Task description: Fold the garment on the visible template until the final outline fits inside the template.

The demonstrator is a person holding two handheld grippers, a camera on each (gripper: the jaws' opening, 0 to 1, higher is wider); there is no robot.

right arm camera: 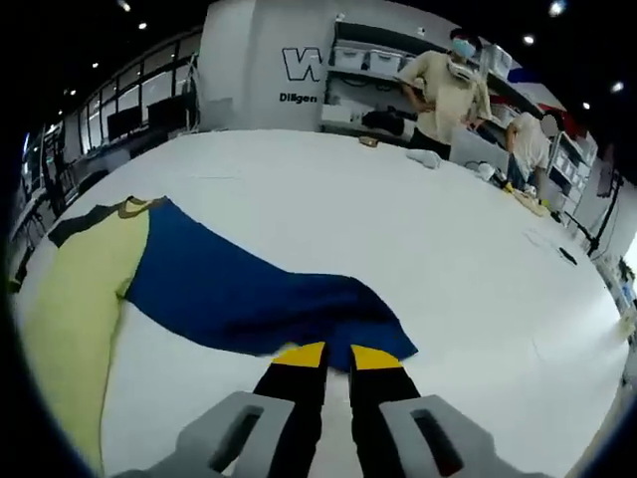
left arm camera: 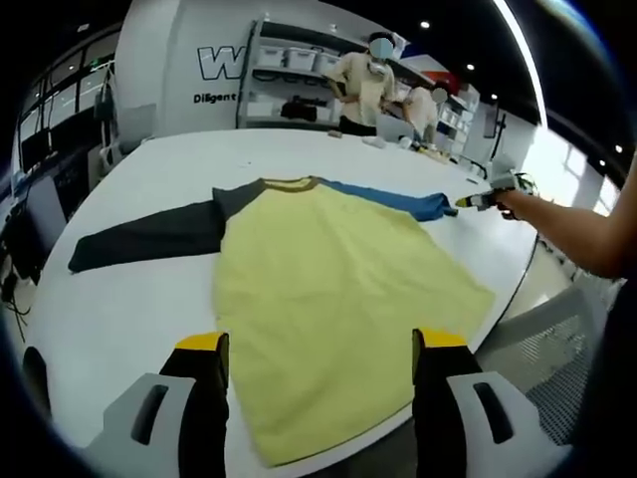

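The shirt (left arm camera: 328,289) lay flat on the big white table (left arm camera: 149,299), yellow body spread out, dark sleeve (left arm camera: 149,239) stretched off to one side and blue sleeve (right arm camera: 249,294) to the other. In the left gripper view, the left gripper (left arm camera: 320,344) hung over the shirt's hem with its jaws wide apart, nothing between them. The right gripper (right arm camera: 325,356) had its yellow-tipped jaws nearly together right at the blue sleeve's cuff end (looked pinched on the fabric, though I couldn't quite tell). Two people (left arm camera: 363,85) stood at the shelves (left arm camera: 299,60) behind the table.
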